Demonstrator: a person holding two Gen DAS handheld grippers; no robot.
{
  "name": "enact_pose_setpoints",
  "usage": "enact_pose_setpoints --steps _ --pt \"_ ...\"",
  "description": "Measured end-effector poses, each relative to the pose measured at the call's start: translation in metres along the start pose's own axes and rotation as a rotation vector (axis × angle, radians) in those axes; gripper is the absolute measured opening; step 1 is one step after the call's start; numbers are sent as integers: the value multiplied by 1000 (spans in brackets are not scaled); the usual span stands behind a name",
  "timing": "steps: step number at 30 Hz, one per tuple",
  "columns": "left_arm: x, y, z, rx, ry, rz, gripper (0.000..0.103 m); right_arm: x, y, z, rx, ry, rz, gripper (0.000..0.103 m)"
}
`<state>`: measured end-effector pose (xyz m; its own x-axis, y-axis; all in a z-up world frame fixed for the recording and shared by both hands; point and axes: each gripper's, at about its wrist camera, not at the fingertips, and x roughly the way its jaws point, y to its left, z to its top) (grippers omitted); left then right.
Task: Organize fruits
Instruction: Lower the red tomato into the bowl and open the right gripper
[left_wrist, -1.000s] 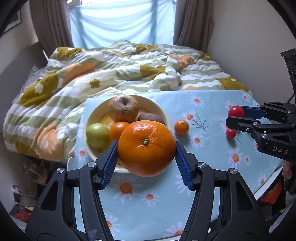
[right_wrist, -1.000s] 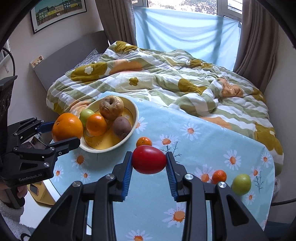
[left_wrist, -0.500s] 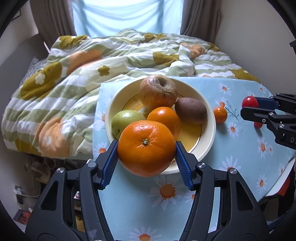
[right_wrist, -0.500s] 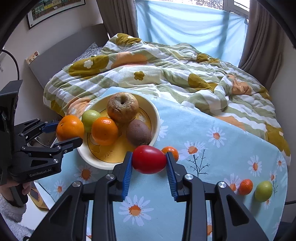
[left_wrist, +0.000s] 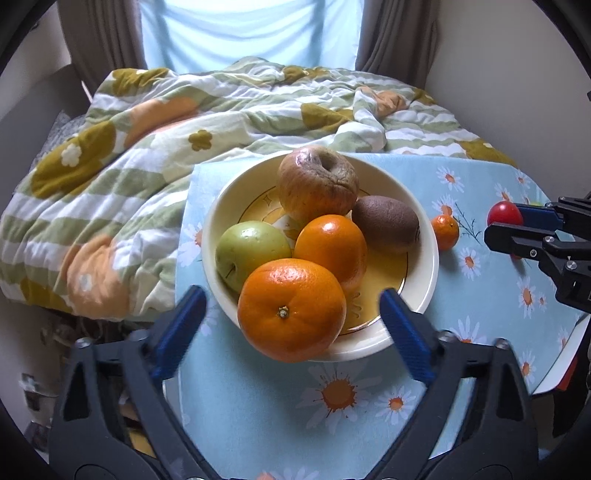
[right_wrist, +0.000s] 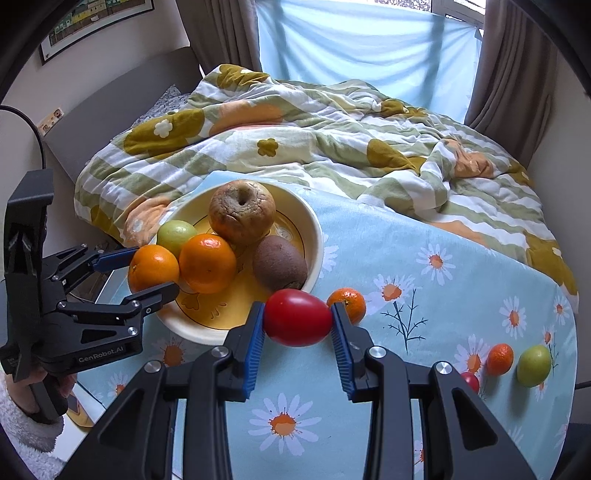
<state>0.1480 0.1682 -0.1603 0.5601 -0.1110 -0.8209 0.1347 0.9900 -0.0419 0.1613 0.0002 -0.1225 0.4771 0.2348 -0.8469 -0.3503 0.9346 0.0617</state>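
Observation:
A large orange (left_wrist: 291, 308) sits at the near rim of the cream bowl (left_wrist: 424, 236), against a smaller orange (left_wrist: 330, 247). My left gripper (left_wrist: 290, 295) straddles it with its jaws opening, and the blue pads stand clear of the peel on both sides. The bowl also holds a wrinkled apple (left_wrist: 317, 184), a kiwi (left_wrist: 386, 229) and a green apple (left_wrist: 251, 247). My right gripper (right_wrist: 297, 314) is shut on a red tomato (right_wrist: 297, 317), held just off the bowl's right side above the daisy cloth.
On the cloth lie a small mandarin (right_wrist: 347, 304) by the bowl and, far right, another mandarin (right_wrist: 499, 359), a green fruit (right_wrist: 533, 365) and a small red tomato (right_wrist: 470, 381). A quilted bed (left_wrist: 147, 147) lies behind the table. The table edge runs close on the left.
Both grippers moved in over the bowl. The left jaws then sprang apart and let go of the large orange, which now lies at the bowl's near rim. The right gripper still holds the tomato.

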Motion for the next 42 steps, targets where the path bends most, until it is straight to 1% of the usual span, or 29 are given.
enact_pose_setpoints --steps 2,8,11,18,23,26,31,36,41,42 --pt "-5 -1 2 -1 -21 0 103 0 0 0 -2 -1 3 33" --pt "-17 -3 3 -26 -12 15 103 -1 -2 1 -8 1 26 33" --pt "-25 -5 1 -31 -11 35 103 -4 -5 4 -16 -2 44 33" --pt "-41 -7 -9 -63 -1 62 103 -6 -1 13 -78 -1 79 33" --pt "-47 -5 -20 -85 7 84 103 3 7 16 -115 15 117 33" --pt "-49 -5 -26 -98 13 75 103 12 13 18 -132 27 144 33" --pt "-49 -6 -34 -95 22 81 103 27 22 22 -152 48 175 33" --pt "-45 -4 -40 -97 34 85 103 40 28 23 -140 57 193 33" --pt "-43 -2 -45 -102 42 82 103 46 28 22 -130 53 191 33" --pt "-43 -3 -45 -103 44 81 103 46 28 22 -128 47 186 44"
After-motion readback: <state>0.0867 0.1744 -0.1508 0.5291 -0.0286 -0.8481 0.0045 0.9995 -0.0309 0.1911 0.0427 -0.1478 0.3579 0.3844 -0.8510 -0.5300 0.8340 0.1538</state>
